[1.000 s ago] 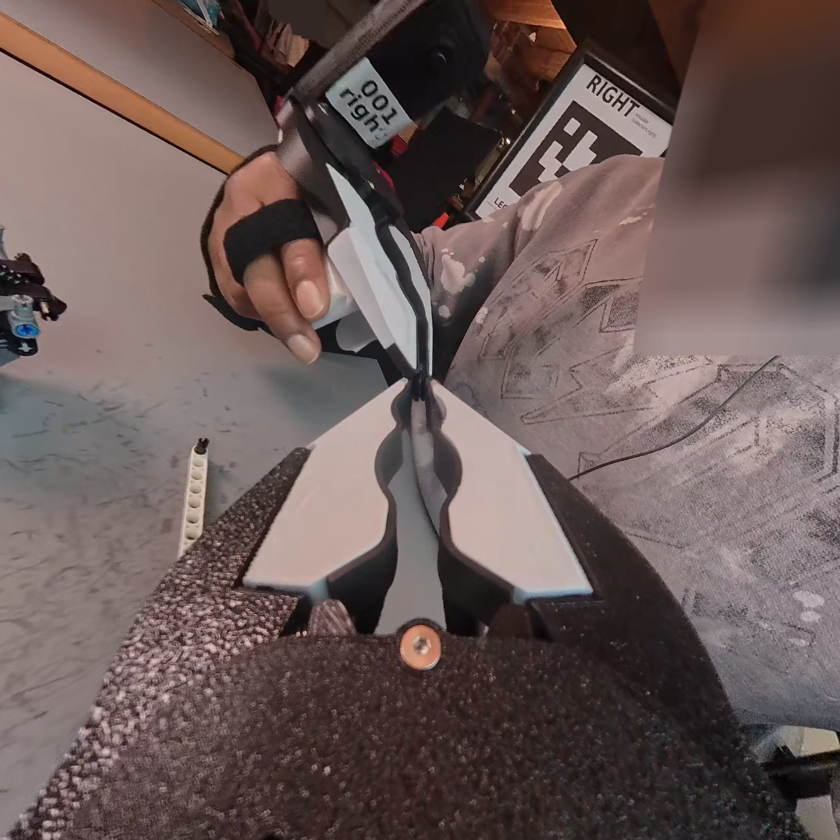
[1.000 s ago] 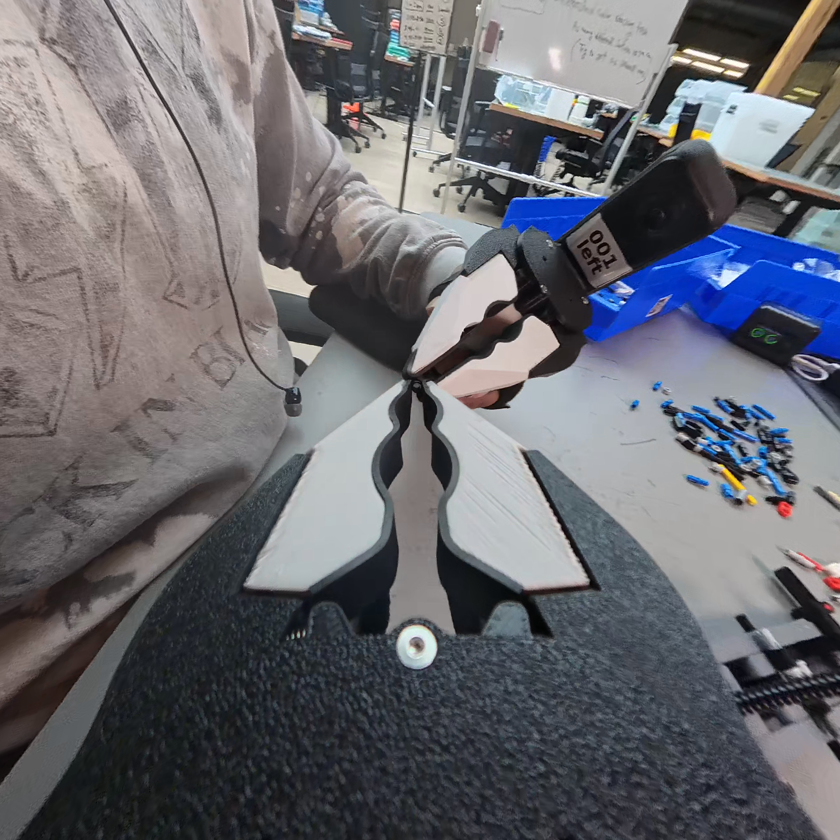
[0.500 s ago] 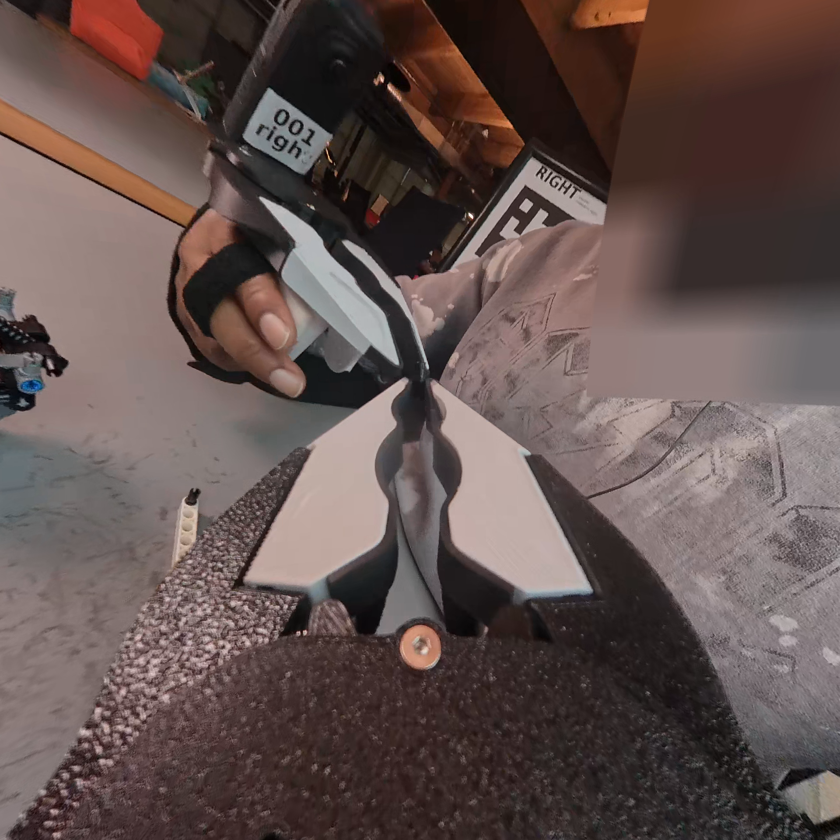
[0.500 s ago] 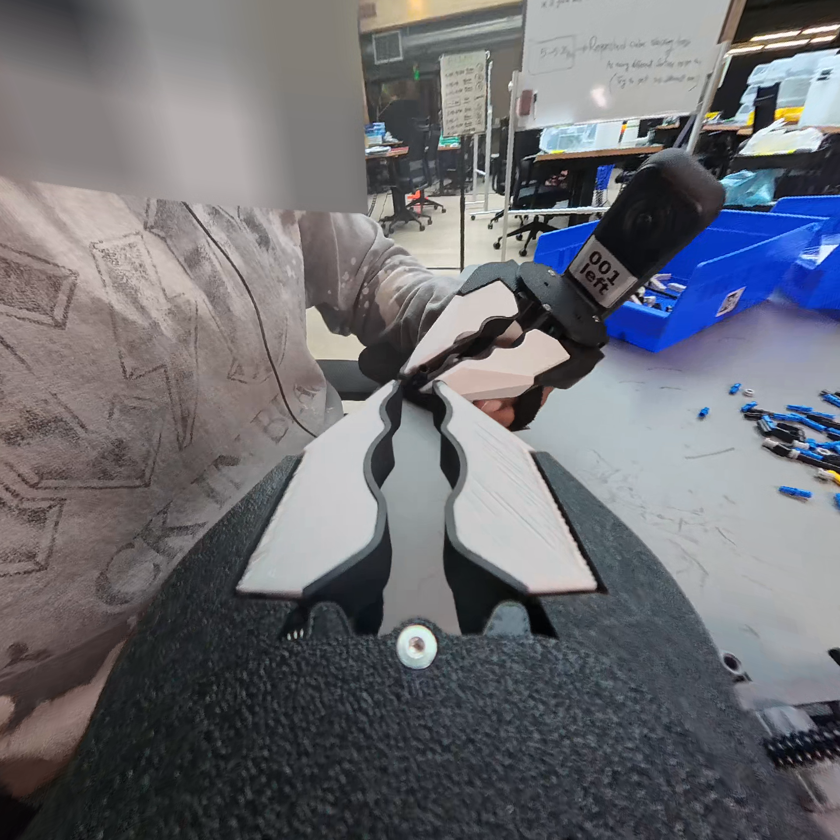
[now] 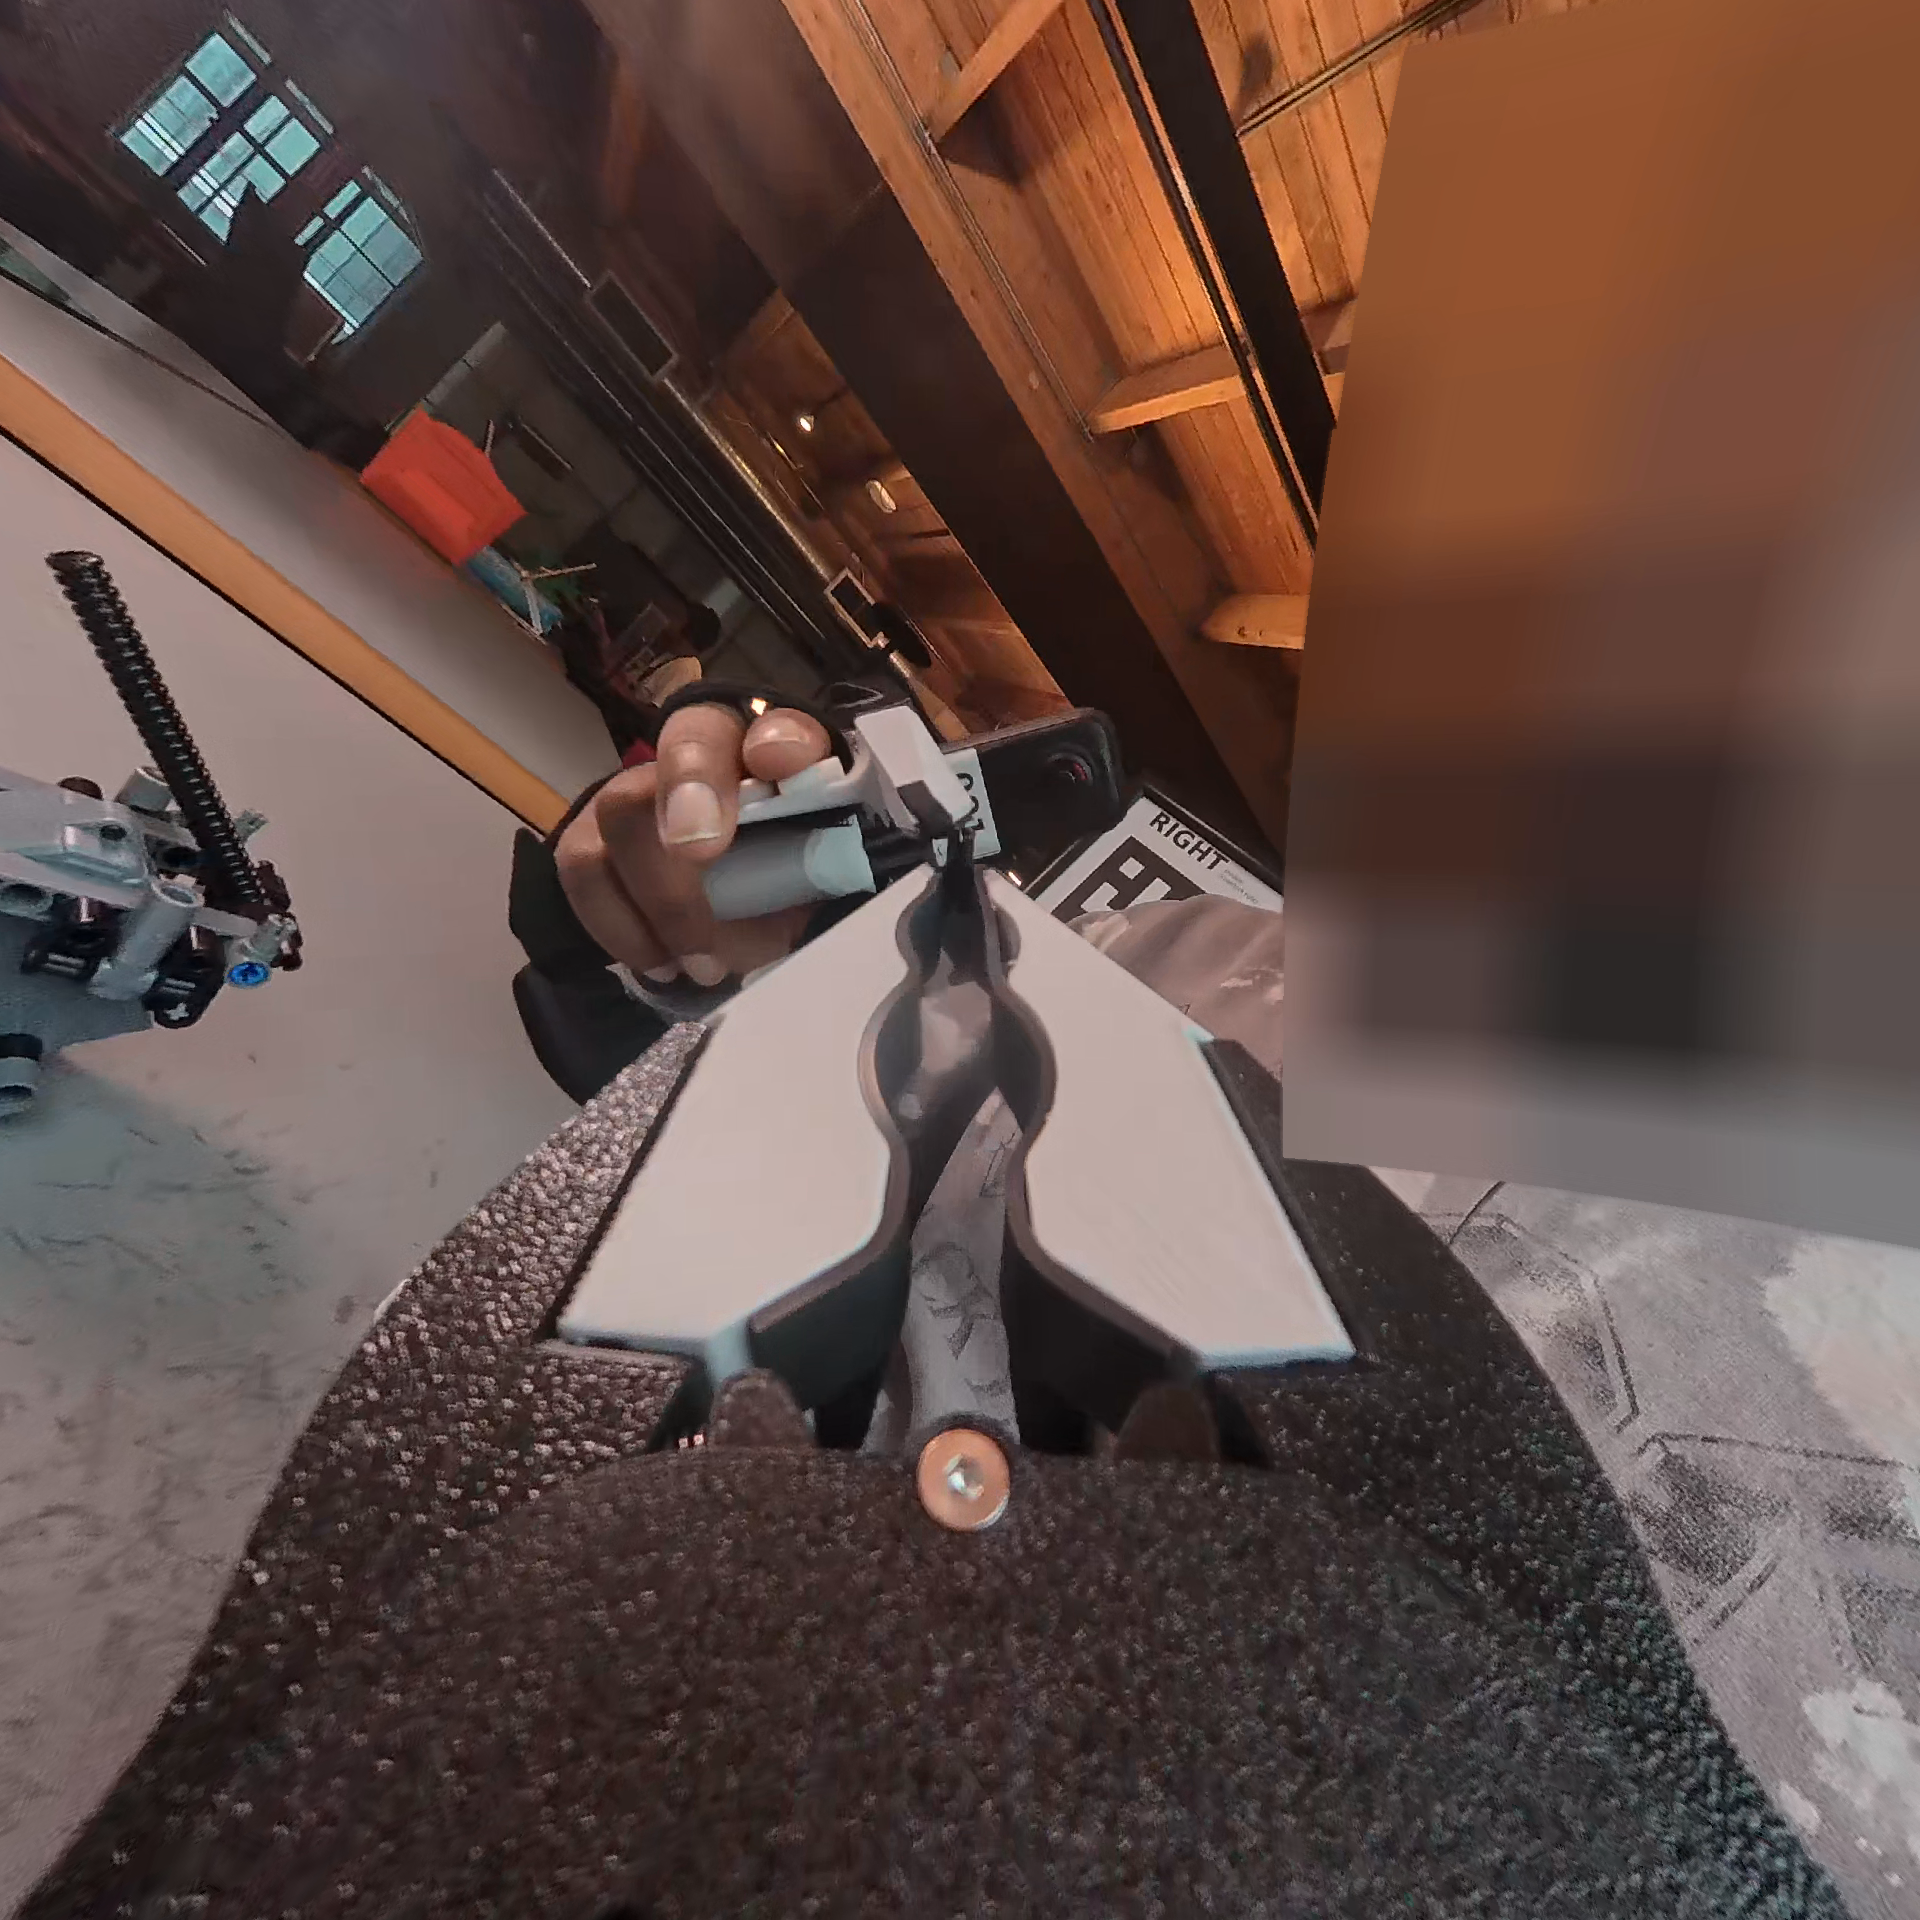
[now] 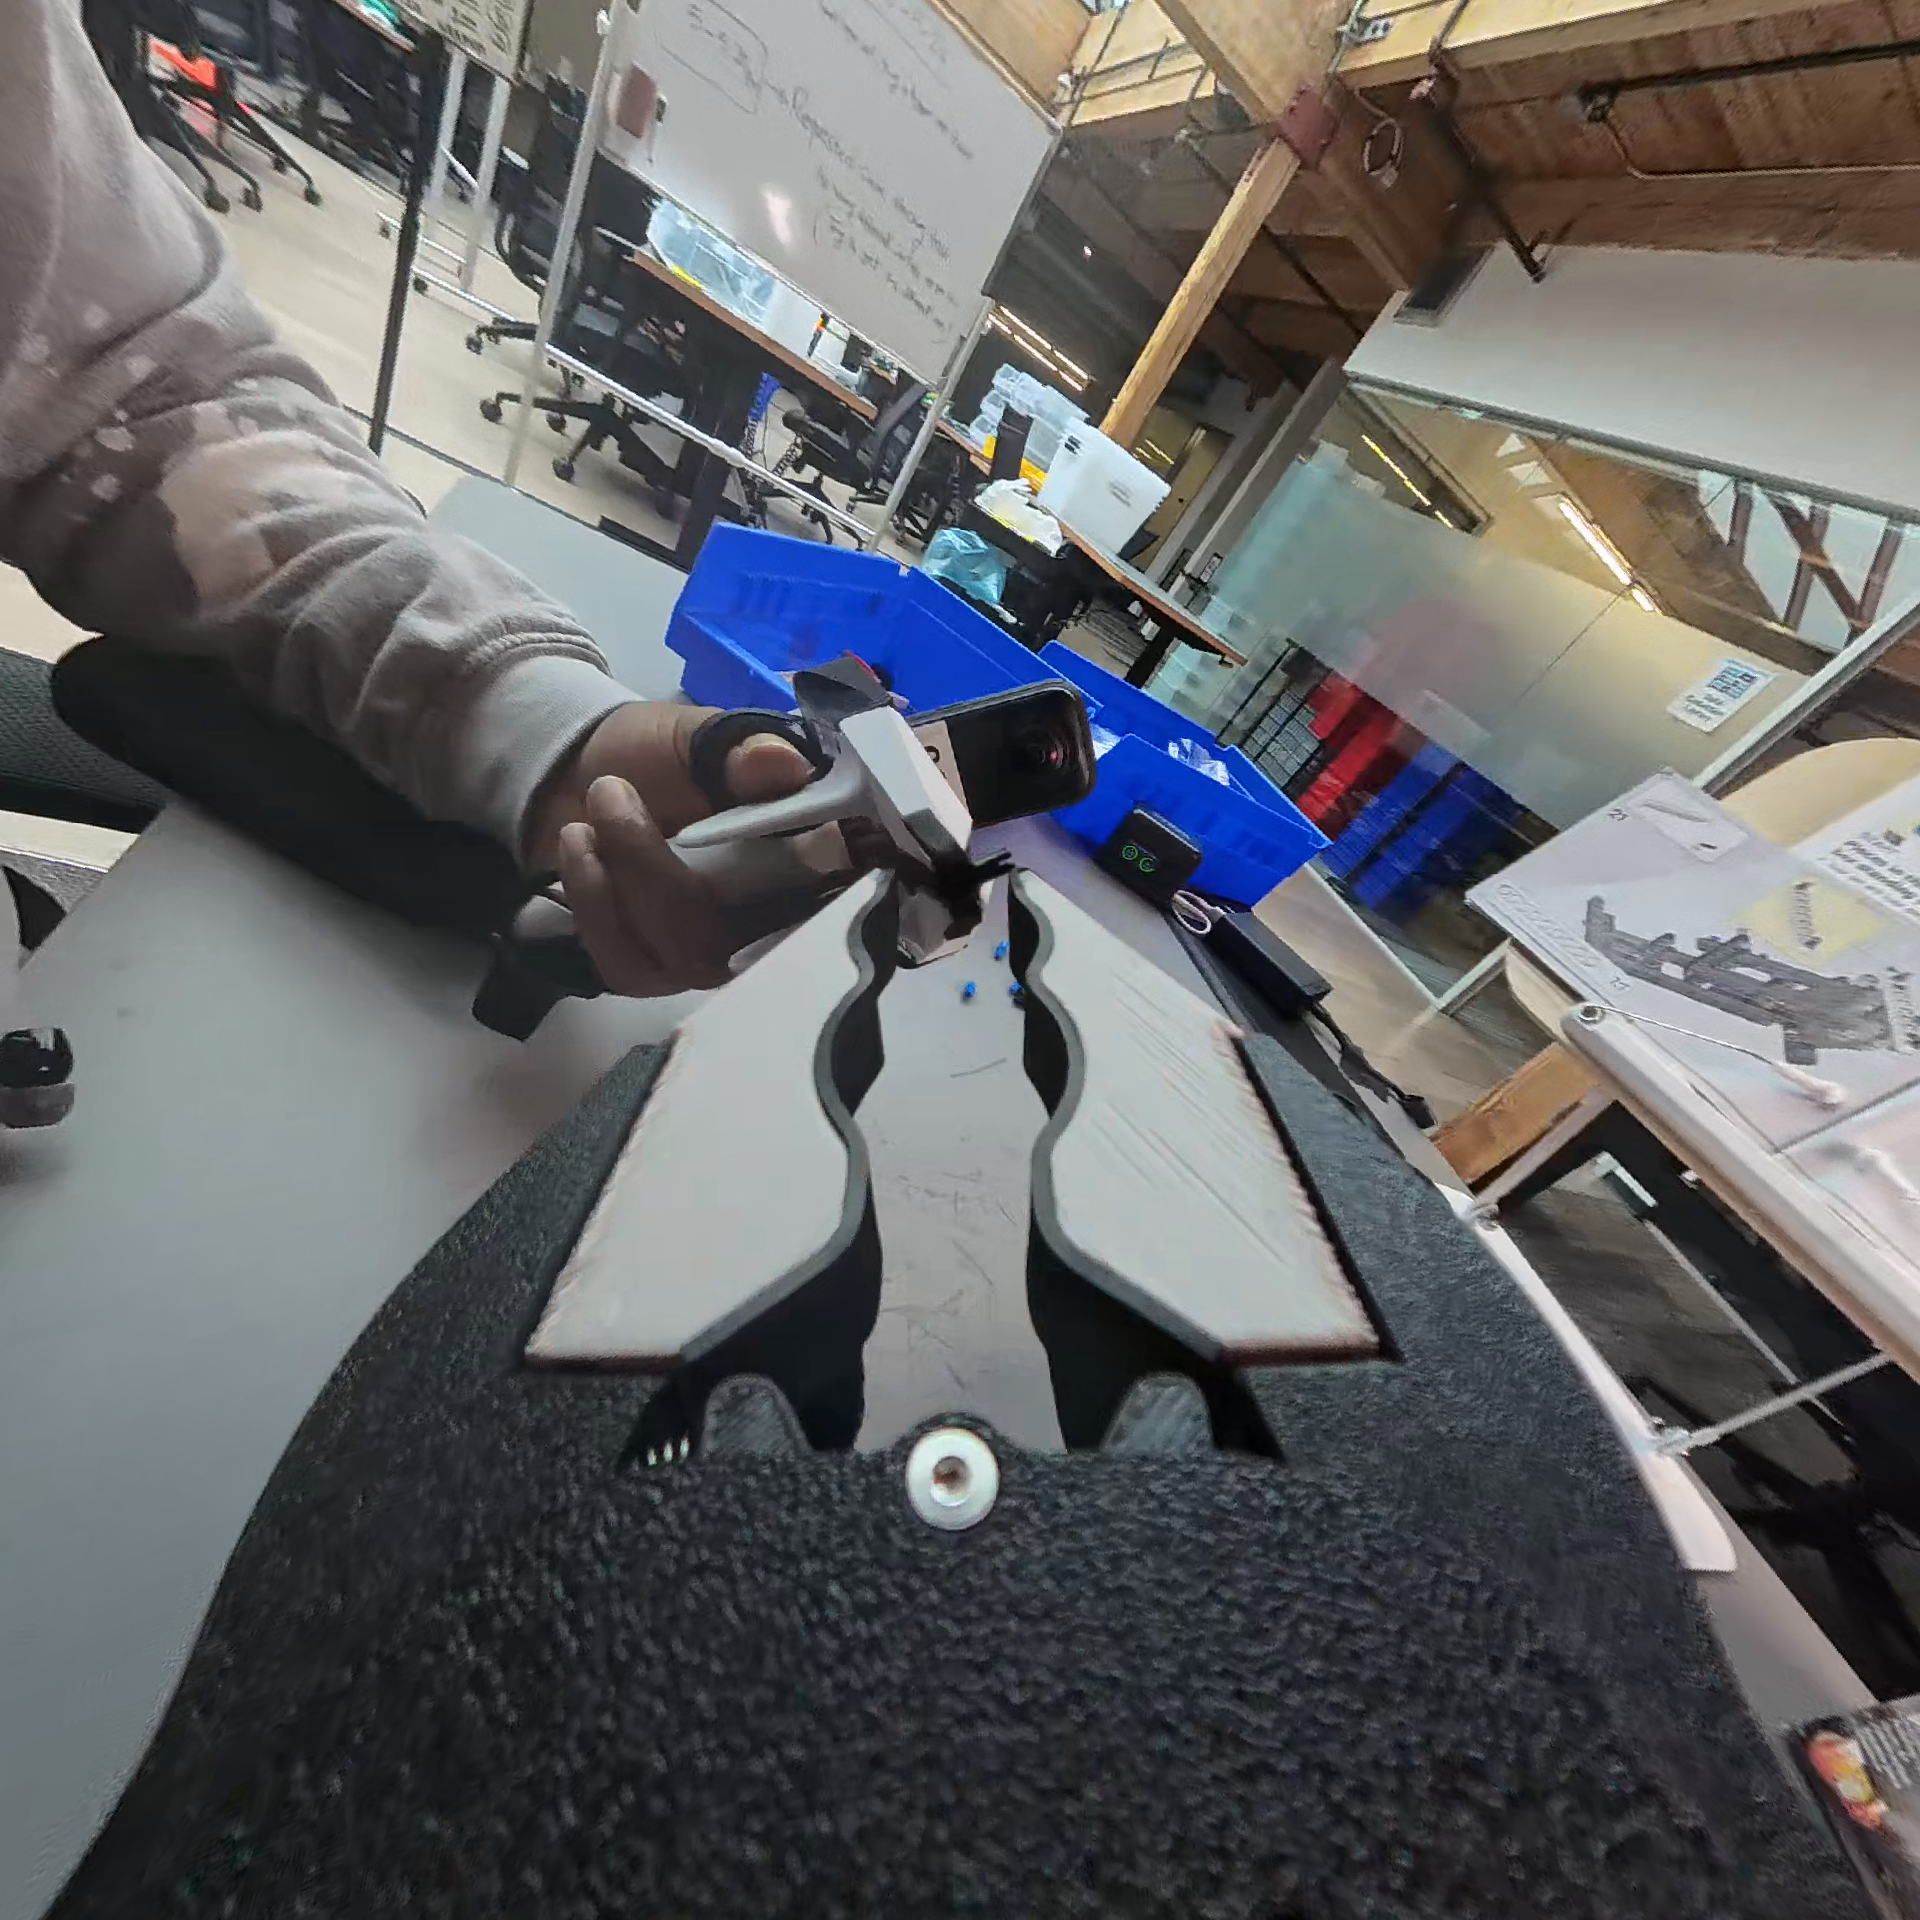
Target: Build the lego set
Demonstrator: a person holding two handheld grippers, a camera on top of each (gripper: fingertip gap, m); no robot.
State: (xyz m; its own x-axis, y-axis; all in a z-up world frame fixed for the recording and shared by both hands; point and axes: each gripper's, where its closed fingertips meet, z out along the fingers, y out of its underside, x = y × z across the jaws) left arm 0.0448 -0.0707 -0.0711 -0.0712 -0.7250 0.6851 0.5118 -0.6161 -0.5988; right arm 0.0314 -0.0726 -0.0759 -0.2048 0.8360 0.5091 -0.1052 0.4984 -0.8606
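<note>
While the left gripper (image 5: 951,899) tip-pinches the small black piece (image 6: 964,871) and the right gripper (image 6: 948,891) gapes around it, a clumsy closing could flick it free.

Table: grey top (image 6: 208,1195), scuffed, with a wooden edge strip (image 5: 260,613) on the far side.
Model: part-built grey and black lego model (image 5: 125,914) standing on it.
Bins: blue bins (image 6: 935,644) at the far end.
Small parts: blue pins (image 6: 987,971) lying loose.
Device: black box (image 6: 1148,857) beside the bins.
</note>
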